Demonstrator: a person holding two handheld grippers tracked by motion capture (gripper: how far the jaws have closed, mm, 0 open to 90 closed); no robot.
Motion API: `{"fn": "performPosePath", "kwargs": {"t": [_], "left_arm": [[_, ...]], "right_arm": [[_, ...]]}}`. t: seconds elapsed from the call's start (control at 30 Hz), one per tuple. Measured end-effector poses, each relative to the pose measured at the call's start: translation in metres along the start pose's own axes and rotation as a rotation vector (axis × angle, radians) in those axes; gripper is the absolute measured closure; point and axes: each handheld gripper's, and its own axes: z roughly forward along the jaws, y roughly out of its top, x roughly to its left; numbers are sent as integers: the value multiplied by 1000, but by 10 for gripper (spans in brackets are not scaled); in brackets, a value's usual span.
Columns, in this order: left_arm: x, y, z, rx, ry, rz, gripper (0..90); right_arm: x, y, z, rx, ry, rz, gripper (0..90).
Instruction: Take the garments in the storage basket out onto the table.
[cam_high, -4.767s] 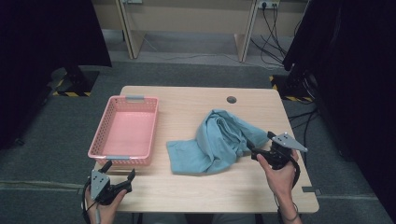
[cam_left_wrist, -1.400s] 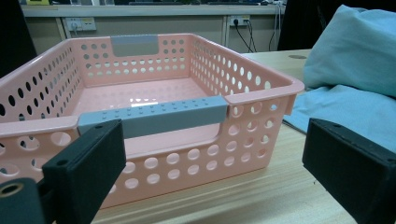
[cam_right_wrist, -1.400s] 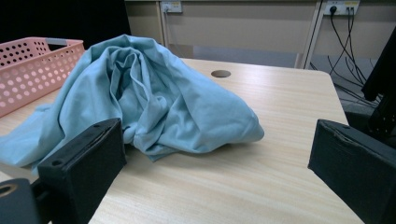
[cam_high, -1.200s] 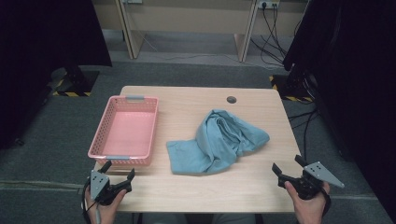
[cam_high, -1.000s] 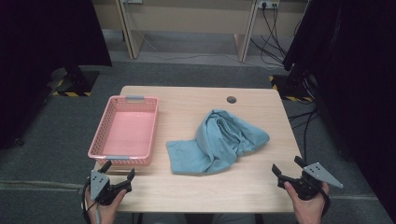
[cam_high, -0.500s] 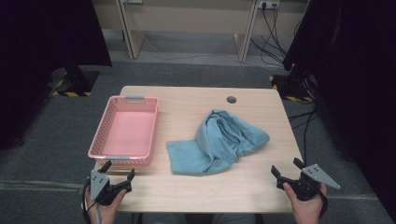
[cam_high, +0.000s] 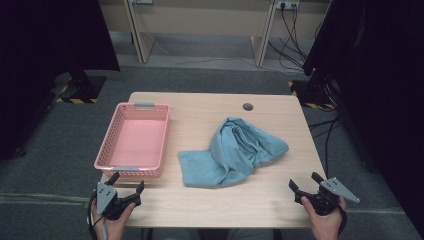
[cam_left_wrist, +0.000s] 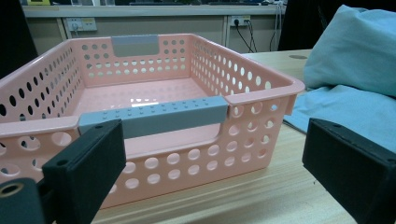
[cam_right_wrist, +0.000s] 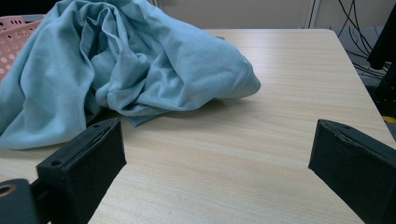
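Observation:
A crumpled light-blue cloth (cam_high: 235, 152) lies heaped on the middle of the wooden table (cam_high: 210, 112); it rises close ahead in the right gripper view (cam_right_wrist: 126, 65) and at the right edge of the left gripper view (cam_left_wrist: 350, 56). A pink perforated basket (cam_high: 134, 140) with grey handles stands empty at the table's left, directly before my left gripper (cam_left_wrist: 215, 186). My left gripper (cam_high: 127, 188) rests open at the front left corner. My right gripper (cam_high: 306, 184) is open at the front right corner, its jaws wide apart over bare wood (cam_right_wrist: 217, 168), a short way from the cloth.
A round cable hole (cam_high: 247, 106) sits near the table's far edge. Dark curtains flank both sides, and cables (cam_high: 295, 30) trail over the grey floor behind. Bare wood stretches along the front edge between the grippers.
My right gripper has drawn back from the cloth's right edge to the front right corner, leaving the cloth where it lay. Over the last second it barely shifts. The left gripper stays still.

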Motion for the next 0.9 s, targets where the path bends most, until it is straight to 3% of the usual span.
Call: {"fn": "performPosePath", "kwargs": {"t": [0.9], "left_arm": [[0,0,0,-6,1,-4,50]], "right_arm": [[0,-14,9,3,-3,9,33]]}}
